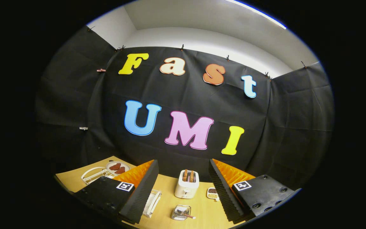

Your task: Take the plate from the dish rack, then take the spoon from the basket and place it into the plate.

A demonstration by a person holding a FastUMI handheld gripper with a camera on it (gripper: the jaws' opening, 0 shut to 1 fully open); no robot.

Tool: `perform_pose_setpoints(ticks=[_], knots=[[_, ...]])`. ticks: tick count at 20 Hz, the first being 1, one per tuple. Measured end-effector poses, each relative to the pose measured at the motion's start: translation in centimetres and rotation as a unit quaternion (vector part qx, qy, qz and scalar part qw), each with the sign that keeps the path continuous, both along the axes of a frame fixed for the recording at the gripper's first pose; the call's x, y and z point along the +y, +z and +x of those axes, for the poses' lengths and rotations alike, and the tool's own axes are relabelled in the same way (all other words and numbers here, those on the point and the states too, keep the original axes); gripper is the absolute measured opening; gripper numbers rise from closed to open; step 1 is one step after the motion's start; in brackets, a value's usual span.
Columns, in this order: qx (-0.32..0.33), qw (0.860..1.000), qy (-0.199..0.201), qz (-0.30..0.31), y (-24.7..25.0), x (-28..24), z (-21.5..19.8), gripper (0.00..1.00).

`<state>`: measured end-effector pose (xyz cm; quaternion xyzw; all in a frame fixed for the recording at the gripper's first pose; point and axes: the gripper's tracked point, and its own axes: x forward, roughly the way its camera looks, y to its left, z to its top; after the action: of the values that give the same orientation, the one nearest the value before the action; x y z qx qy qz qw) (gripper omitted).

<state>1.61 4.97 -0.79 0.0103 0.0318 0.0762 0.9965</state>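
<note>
My gripper (183, 163) is held high above the wooden table, open, with nothing between its black and orange fingers (140, 187). A white plate (118, 167) with red-brown shapes on it leans in a white wire dish rack (93, 174), beyond and to the left of the left finger. A small clear basket (180, 212) sits on the table below and between the fingers. A spoon (186, 215) with a brownish handle lies in it.
A white toaster (186, 185) with two slices in its slots stands between the fingers, just beyond the basket. A small dish (212, 193) with brown bits sits by the right finger. A white wire object (152, 202) lies under the left finger. The wooden table (167, 187) ends at the black wall.
</note>
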Motion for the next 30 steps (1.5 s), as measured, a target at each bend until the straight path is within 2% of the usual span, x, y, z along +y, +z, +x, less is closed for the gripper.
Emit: perform_pose_setpoints(ticks=[5,8,11,15,18,21,24,28,29,30], knots=[[0.056,0.997,0.053,0.018,-2.2,4.4,1.9,0.97],[0.119,0.987,0.089,0.058,-4.7,8.1,3.3,0.98],[0.168,0.977,0.107,0.082,-7.5,11.1,5.5,0.97],[0.253,0.957,0.107,0.088,-14.1,14.2,8.0,0.98],[0.328,0.934,0.108,0.09,-19.3,17.2,9.0,0.98],[0.368,0.923,0.088,0.064,-23.2,18.4,10.6,0.98],[0.421,0.901,0.08,0.068,-26.7,20.9,10.6,0.96],[0.458,0.886,0.059,0.047,-30.2,22.4,11.1,0.89],[0.466,0.882,0.054,0.041,-30.8,22.7,11.1,0.74],[0.473,0.879,0.049,0.036,-31.2,23.0,11.1,0.63]])
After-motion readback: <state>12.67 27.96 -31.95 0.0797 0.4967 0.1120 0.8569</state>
